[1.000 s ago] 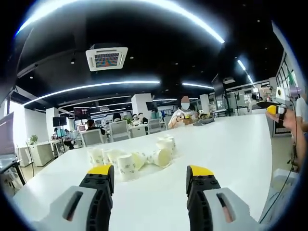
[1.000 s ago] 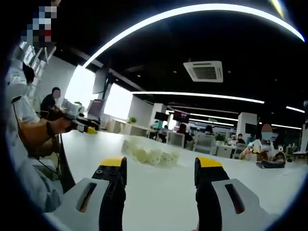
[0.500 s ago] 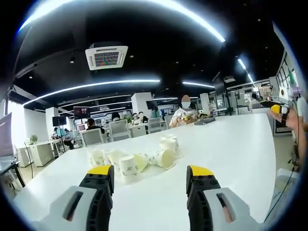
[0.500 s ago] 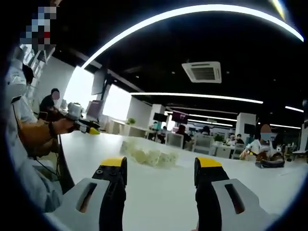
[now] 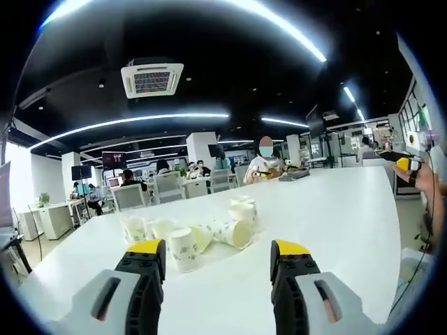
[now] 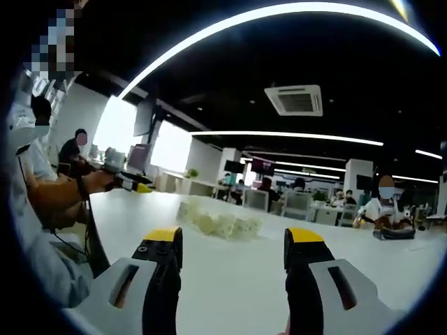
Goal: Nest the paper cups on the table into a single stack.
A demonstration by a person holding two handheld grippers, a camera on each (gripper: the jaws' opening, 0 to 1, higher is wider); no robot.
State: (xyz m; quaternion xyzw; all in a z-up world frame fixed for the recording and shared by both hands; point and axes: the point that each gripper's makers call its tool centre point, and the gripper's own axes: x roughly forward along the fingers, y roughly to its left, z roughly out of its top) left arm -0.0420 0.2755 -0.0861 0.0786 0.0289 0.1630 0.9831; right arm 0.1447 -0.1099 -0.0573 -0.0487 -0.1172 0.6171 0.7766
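A loose cluster of paper cups (image 5: 192,236) sits on the white surface (image 5: 328,209), well ahead of the left gripper (image 5: 218,257). The cups are white with a faint scattered print; some stand upside down — one inverted cup (image 5: 183,249) is nearest the gripper — while others lie on their sides, among them a tipped cup (image 5: 235,233) showing its pale yellowish inside. A few look partly nested behind them, though they are too small to count. The cups touch or crowd one another in a rough row.

The left gripper has its 2 yellow-tipped jaws spread wide, with nothing between them, above the near part of the surface.

In the right gripper view the same cups (image 6: 218,225) appear as a small pale heap farther out on the surface (image 6: 230,272), well apart from the right gripper (image 6: 232,246) — its jaws are likewise spread and empty. At the left of that view the other gripper (image 6: 129,183) shows, held in a hand (image 6: 98,181) over the surface's edge.

Beyond the surface, people sit at desks under long ceiling lights.
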